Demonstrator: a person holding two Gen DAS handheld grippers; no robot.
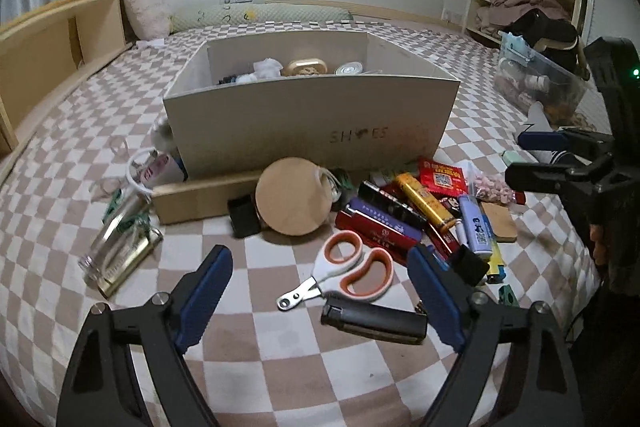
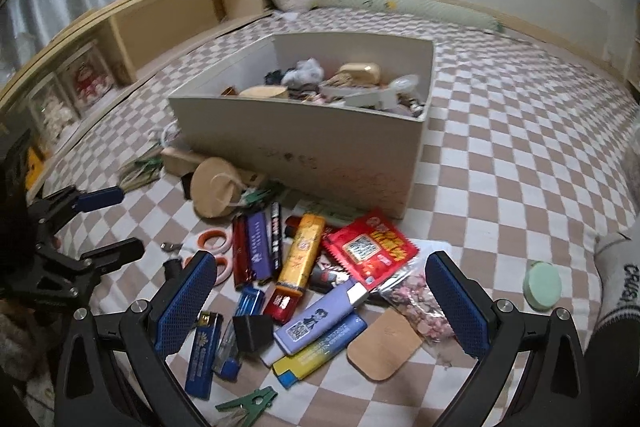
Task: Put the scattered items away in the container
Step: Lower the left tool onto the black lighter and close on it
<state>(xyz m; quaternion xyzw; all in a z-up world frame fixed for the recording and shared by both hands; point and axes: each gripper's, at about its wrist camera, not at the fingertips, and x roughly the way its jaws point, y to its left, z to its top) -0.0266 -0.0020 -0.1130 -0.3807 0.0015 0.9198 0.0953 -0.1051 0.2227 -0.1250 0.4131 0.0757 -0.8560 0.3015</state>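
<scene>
The left gripper (image 1: 320, 291) hangs with jaws wide, nothing gripped, over orange-handled nail clippers (image 1: 340, 273) and a black lighter (image 1: 374, 319) on bare checked bedding (image 1: 260, 379). The right gripper (image 2: 320, 307), jaws also wide and empty, hovers above crowded lighters, including a lilac lighter (image 2: 316, 319). Beyond the clutter stands the half-filled white shoe box (image 1: 308, 131).
</scene>
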